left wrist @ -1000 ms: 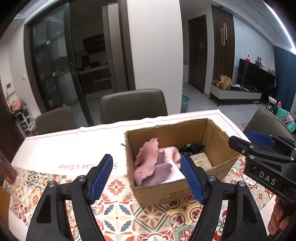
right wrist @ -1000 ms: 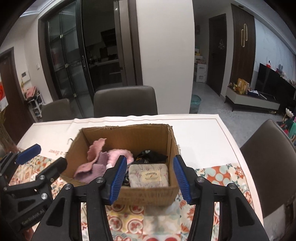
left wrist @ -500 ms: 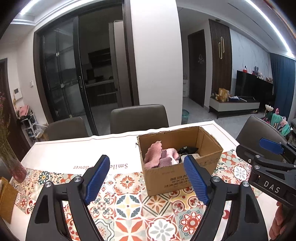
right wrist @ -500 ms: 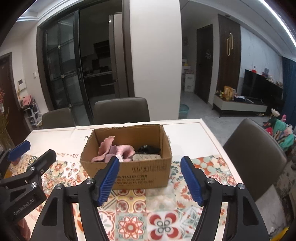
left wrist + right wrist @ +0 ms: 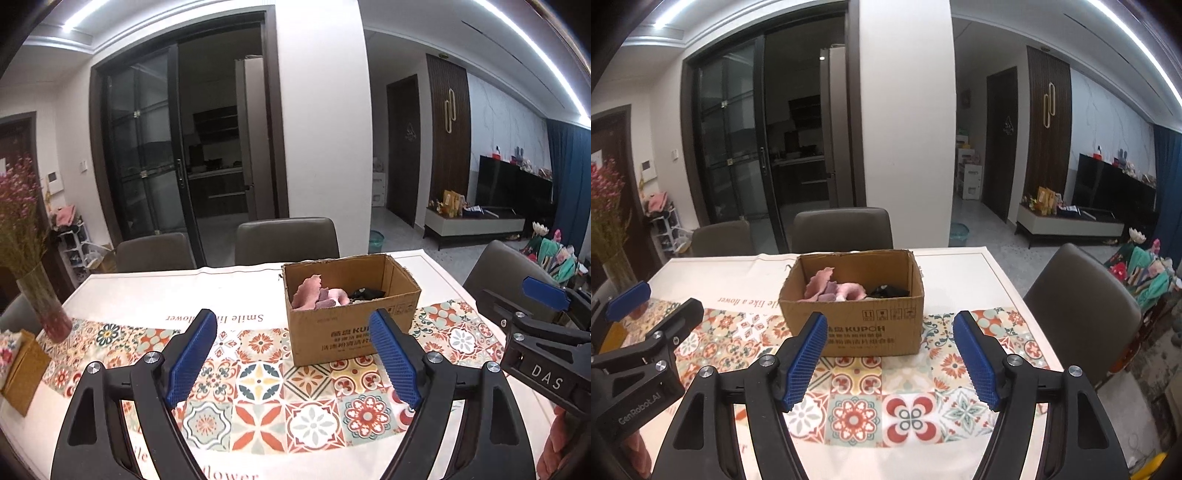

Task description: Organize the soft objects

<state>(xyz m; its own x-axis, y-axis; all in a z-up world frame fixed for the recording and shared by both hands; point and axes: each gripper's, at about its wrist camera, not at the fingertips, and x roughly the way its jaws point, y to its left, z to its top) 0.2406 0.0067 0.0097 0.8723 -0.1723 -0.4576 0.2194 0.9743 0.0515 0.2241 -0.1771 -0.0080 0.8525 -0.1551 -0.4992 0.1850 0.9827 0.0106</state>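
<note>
My left hand-held gripper [image 5: 293,363]: wide, holding nothing
My right hand-held gripper [image 5: 890,363]: wide, holding nothing
Box [image 5: 857,325]: ahead of both, cloths [image 5: 831,288] inside

Left hand-held gripper [image 5: 293,356] spread wide, empty; cardboard box [image 5: 351,325] holds pink cloths [image 5: 317,295].

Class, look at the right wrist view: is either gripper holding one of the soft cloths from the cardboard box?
No. The right gripper and left gripper are open and hold nothing, while the pink cloths lie inside the cardboard box.

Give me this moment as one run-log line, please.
left gripper: open, empty | right gripper: open, empty | box: on table, holds pink cloths and dark item
</note>
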